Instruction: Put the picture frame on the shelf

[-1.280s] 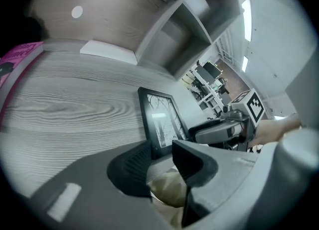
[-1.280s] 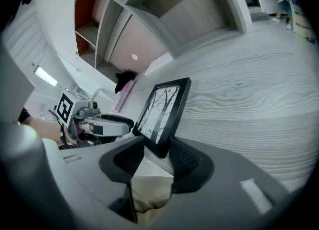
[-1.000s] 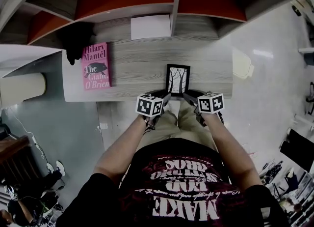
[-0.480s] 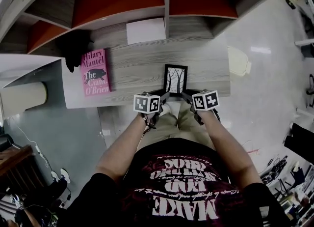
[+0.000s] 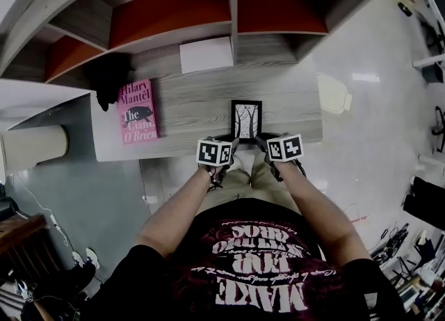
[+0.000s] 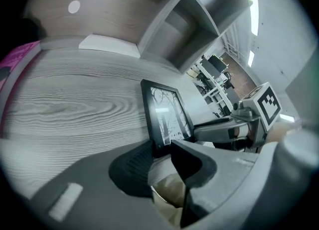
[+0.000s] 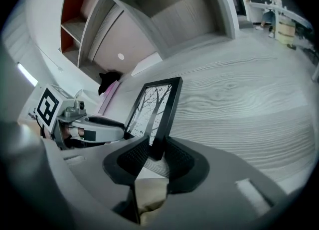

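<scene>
Grasping was the step in hand, as I judged it: the picture frame [image 5: 246, 119] lay on the worktop [image 5: 188, 104] close to its front edge, well short of the shelf [image 5: 170, 10] above and behind it. My right gripper [image 7: 157, 155] had just been closing, and its fingers pinched the frame's near right edge, which filled the gap between the pads. My left gripper [image 6: 160, 153] sat at the near left corner; its fingers looked pressed onto that corner too, though I was less sure of that contact. Neither end of the frame had clearly left the wood yet. The next move, I reckoned, called for both grips firm, then an even two-handed lift so the frame did not twist, forward and up towards an open compartment.
</scene>
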`<state>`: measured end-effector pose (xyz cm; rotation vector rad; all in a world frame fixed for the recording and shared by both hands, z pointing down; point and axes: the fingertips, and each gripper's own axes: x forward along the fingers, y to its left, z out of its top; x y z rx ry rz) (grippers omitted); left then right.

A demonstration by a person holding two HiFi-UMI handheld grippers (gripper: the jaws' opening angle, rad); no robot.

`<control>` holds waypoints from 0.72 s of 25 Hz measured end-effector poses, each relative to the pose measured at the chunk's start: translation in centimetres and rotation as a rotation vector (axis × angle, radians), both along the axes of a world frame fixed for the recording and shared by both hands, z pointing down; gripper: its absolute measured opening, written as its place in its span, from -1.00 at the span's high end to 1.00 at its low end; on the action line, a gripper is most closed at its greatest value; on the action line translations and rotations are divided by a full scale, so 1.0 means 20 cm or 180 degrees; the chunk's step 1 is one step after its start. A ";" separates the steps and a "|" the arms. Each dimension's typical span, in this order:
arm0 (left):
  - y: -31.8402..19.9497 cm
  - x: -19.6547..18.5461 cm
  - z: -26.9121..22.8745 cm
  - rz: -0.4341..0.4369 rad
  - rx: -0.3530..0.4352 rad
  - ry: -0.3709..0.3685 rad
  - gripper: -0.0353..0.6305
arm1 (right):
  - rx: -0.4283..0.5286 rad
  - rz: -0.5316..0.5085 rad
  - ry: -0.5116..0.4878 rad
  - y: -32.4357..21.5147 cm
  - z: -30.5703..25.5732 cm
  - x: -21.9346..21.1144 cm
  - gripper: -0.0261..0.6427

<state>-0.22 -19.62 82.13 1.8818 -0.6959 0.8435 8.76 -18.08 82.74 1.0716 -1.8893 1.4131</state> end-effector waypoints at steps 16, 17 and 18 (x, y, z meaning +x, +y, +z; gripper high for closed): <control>-0.05 0.06 -0.26 0.0098 0.0329 0.0125 0.54 | 0.0339 0.0063 0.0076 -0.06 -0.25 0.04 0.47; -0.06 0.06 -0.28 0.0098 0.0359 0.0133 0.54 | 0.0370 0.0060 0.0087 -0.06 -0.27 0.05 0.46; -0.06 0.06 -0.30 0.0097 0.0392 0.0138 0.54 | 0.0405 0.0051 0.0096 -0.07 -0.30 0.05 0.46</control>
